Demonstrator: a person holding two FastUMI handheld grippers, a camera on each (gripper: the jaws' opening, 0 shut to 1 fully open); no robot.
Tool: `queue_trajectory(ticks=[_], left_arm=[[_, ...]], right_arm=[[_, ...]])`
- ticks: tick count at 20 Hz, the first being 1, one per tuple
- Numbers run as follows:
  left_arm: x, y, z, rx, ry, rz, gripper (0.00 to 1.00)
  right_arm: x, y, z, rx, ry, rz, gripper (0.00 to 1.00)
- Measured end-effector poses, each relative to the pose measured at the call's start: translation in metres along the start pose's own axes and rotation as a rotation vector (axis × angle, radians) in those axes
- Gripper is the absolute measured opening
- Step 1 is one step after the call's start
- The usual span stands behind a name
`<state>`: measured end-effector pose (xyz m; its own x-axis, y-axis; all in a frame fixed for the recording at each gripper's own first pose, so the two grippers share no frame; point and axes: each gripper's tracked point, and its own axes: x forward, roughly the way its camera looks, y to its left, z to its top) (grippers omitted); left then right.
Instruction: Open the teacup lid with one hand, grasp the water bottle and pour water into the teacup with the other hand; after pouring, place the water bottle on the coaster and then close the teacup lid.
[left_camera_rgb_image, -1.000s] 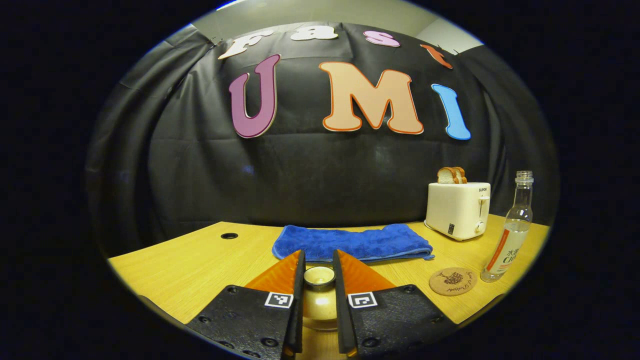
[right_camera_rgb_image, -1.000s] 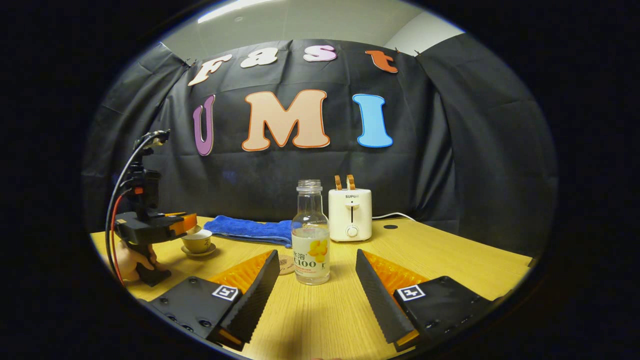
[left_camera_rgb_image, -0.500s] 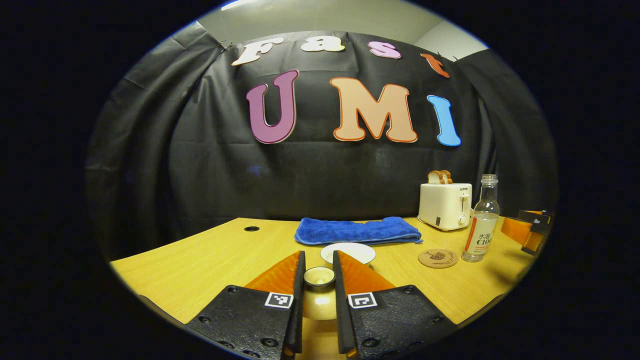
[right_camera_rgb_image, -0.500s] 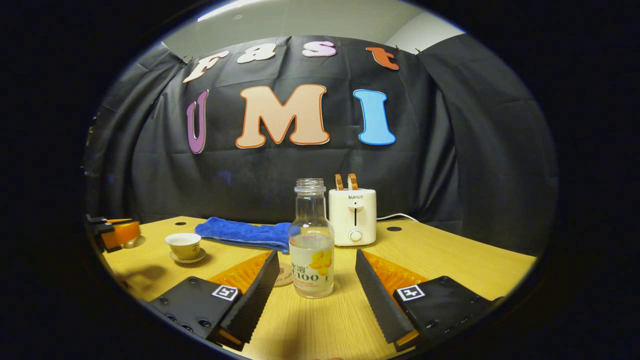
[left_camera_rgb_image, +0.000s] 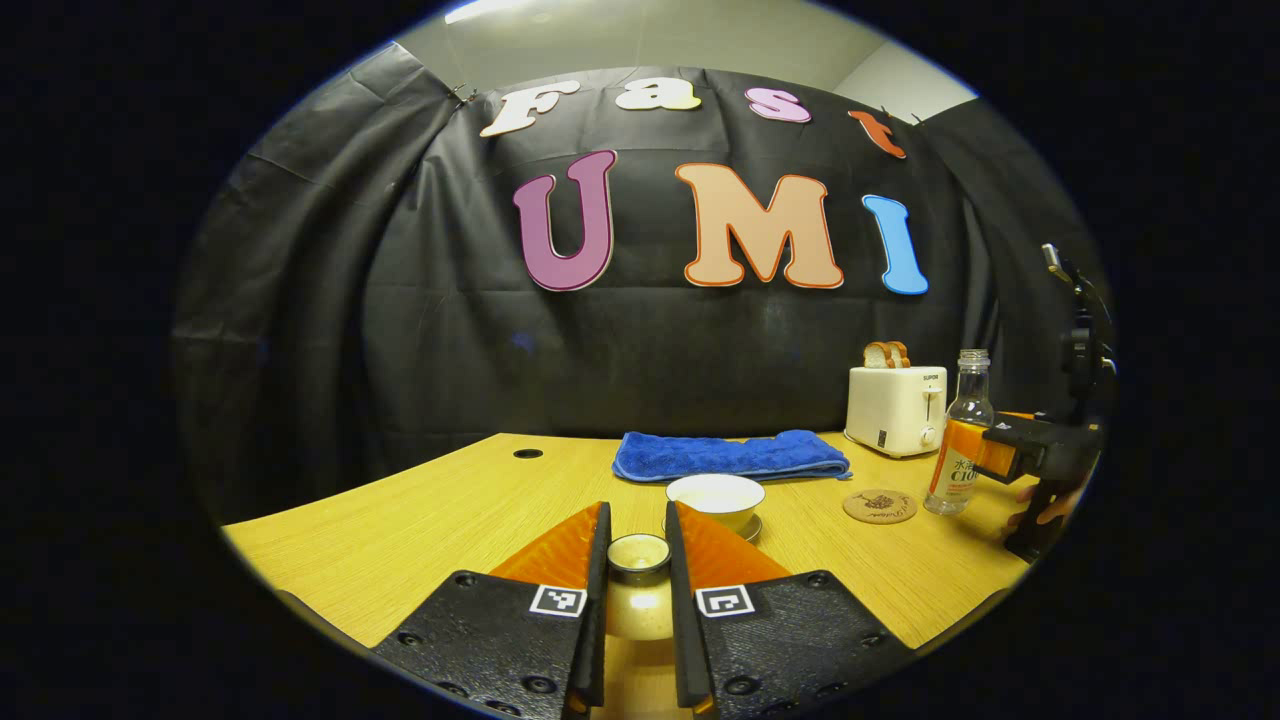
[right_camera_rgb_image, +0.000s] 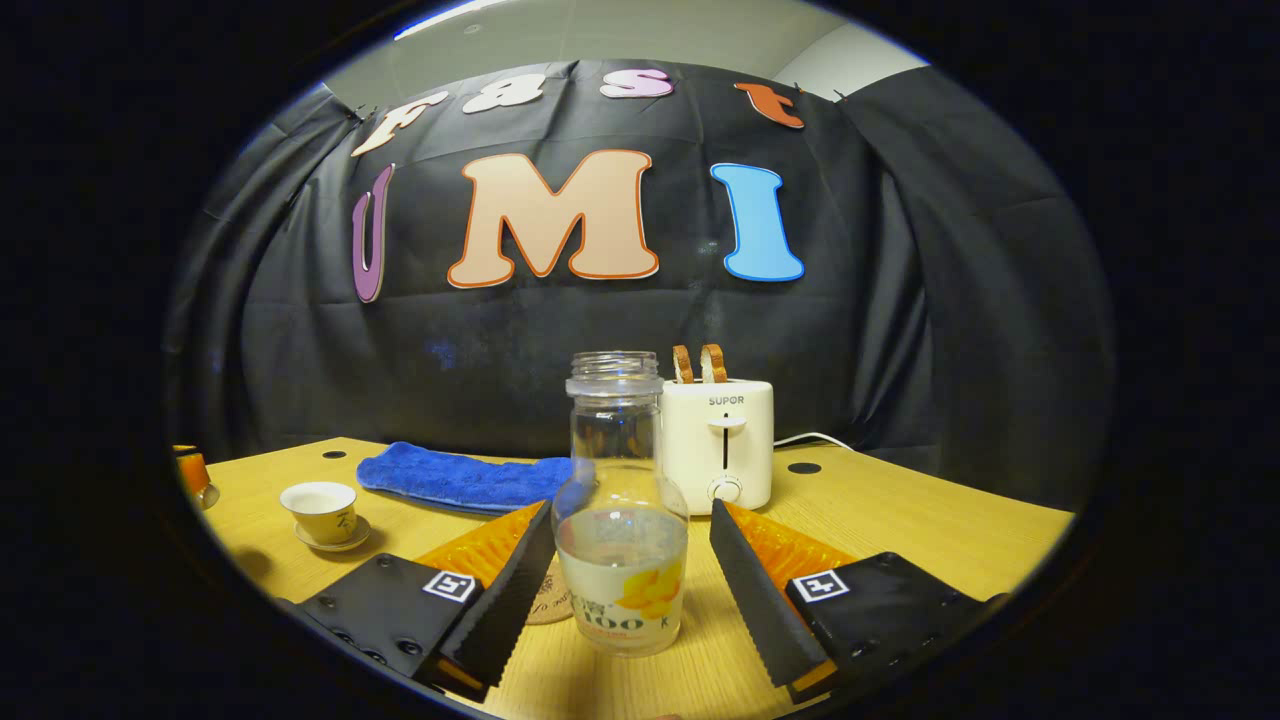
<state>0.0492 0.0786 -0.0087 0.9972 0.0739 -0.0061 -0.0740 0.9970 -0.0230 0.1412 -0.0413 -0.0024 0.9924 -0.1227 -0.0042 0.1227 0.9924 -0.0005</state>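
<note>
Left hand-held gripper (left_camera_rgb_image: 637, 560) is clamped on the teacup lid (left_camera_rgb_image: 638, 553), both fingers pressing its knob, lid lifted off and held in front of the camera; the open teacup (left_camera_rgb_image: 715, 499) sits on its saucer just beyond the fingertips, on the desk (left_camera_rgb_image: 420, 520). Lid looks like glazed ceramic: light, hard, slick, chips if dropped, so keep the pinch on the knob and keep it level. Right hand-held gripper (right_camera_rgb_image: 630, 570) is spread wide with the water bottle (right_camera_rgb_image: 622, 520) standing between the fingers, gap visible on both sides, not yet gripped. Bottle looks like clear glass, cap off, roughly a third full: stiff, smooth, some weight low down, and it will spill as soon as it tips. Best hold, in my judgement, is the labelled lower body where the wall is straight and widest, not the narrow neck; squeeze firmly, since the ribbed pads should help against slip. Coaster (right_camera_rgb_image: 548, 597) lies just beside the bottle's left, partly behind the left finger. Teacup (right_camera_rgb_image: 320, 505) is well apart to the left, so the carry needs the bottle upright. Blue towel (right_camera_rgb_image: 460, 478) and toaster (right_camera_rgb_image: 718, 440) sit behind, clear of the path.
</note>
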Motion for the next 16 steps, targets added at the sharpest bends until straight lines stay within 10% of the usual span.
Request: queue_trajectory(ticks=[7, 16], left_arm=[[0.0, 0.001, 0.0, 0.0, 0.0, 0.004, 0.25], [0.0, -0.004, -0.001, -0.001, 0.004, -0.016, 0.25]], right_arm=[[0.018, 0.002, 0.0, 0.0, -0.003, -0.004, 0.98], [0.016, -0.001, -0.003, -0.009, 0.008, -0.028, 0.77]])
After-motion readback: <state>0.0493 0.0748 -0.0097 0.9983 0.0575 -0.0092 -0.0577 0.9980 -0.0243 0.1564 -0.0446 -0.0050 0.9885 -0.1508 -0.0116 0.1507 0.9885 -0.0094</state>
